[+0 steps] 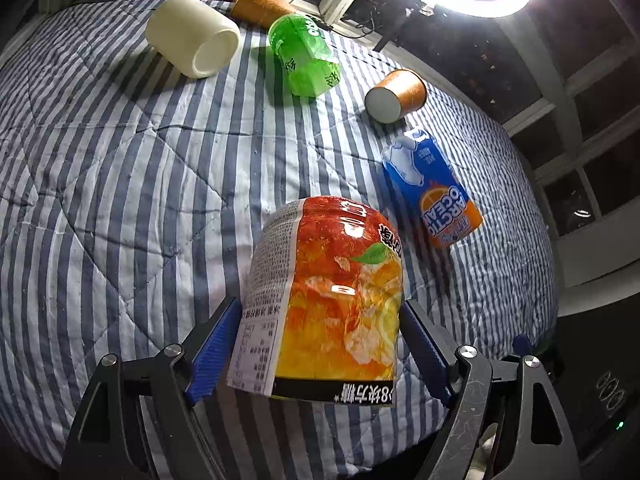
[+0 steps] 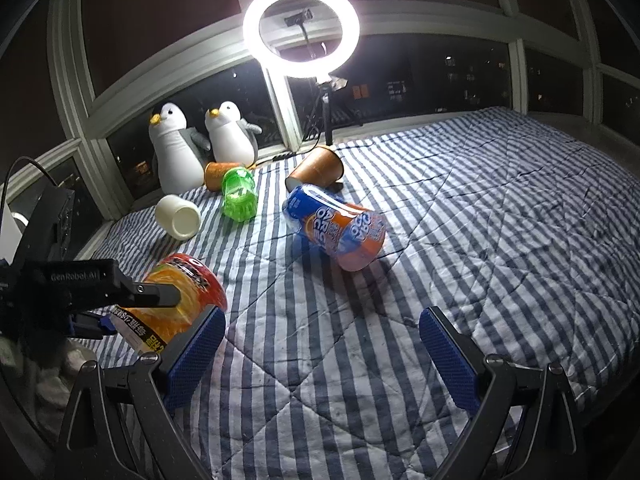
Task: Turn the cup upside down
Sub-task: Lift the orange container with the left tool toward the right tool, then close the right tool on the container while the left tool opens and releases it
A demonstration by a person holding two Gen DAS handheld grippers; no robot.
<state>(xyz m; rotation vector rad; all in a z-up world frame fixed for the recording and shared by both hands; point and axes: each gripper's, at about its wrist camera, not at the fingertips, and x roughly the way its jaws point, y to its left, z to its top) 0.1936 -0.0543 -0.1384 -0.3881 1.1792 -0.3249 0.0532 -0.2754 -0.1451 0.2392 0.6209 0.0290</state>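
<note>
Orange cup (image 1: 328, 304) is clamped by left fingers (image 1: 216, 348) for turning over; right gripper (image 2: 322, 354), at three o'clock, hangs released.

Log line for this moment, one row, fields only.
left gripper: shut on orange cup, tilted above striped quilt | right gripper: open, empty | blue cup: lying

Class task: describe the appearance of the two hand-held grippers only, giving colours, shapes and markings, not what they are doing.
Both are alike: the left hand-held gripper and right hand-held gripper have black angular metal linkages with silver round bolts, ending in flat blue fingers with a fine ribbed texture. The right wrist view shows white "GenRobot.AI" lettering on the left one's black body.
</note>
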